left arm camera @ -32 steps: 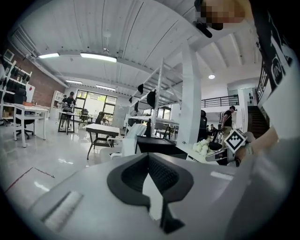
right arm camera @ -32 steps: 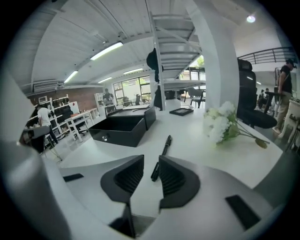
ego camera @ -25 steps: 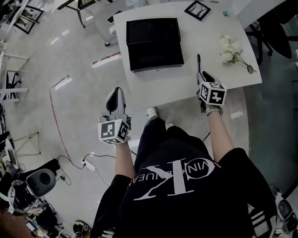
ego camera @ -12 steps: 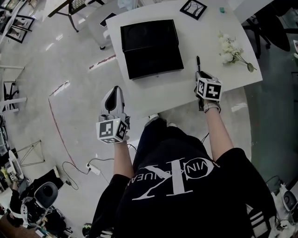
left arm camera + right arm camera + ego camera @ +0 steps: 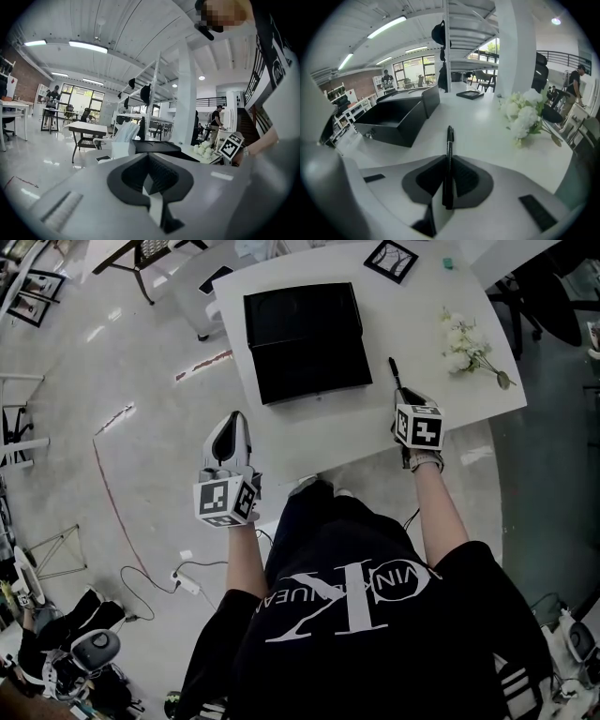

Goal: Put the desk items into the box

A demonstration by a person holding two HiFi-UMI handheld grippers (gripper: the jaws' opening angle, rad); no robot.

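**Head view.** The open black box [image 5: 255, 334] lay on the white desk [image 5: 375, 427], with its lid folded back on the far side. Right of the box and nearer the person, the right claw [image 5: 401, 396] gripped a black pen [image 5: 394, 371], whose front end stuck out ahead of the jaws. Further right of the box lay a spray of white flowers [image 5: 464, 341]. Beyond the box's far right corner was a small picture frame [image 5: 396, 259]. The left claw [image 5: 233, 420] hung left of the box and nearer the person, off the desk's edge and above the floor.

**Left gripper view.** The left claw [image 5: 149, 180] was closed, pad against pad, with nothing between. The box [image 5: 157, 146] showed edge-on ahead, the flowers [image 5: 204, 149] to its right.

**Right gripper view.** The right claw [image 5: 448, 187] was clamped on the pen [image 5: 449, 159], which ran lengthwise between the pads and pointed forward. The box [image 5: 401, 136] sat ahead and to the left. What showed of its tray looked empty.

The step in hand seemed to be carrying the pen to the box. Because so much of the pen juts forward, it should cross the box's near wall with clear height. It should then be lowered level into the tray. The jaws should part only when the pen is low inside, so that it neither strikes the rim nor rolls out.
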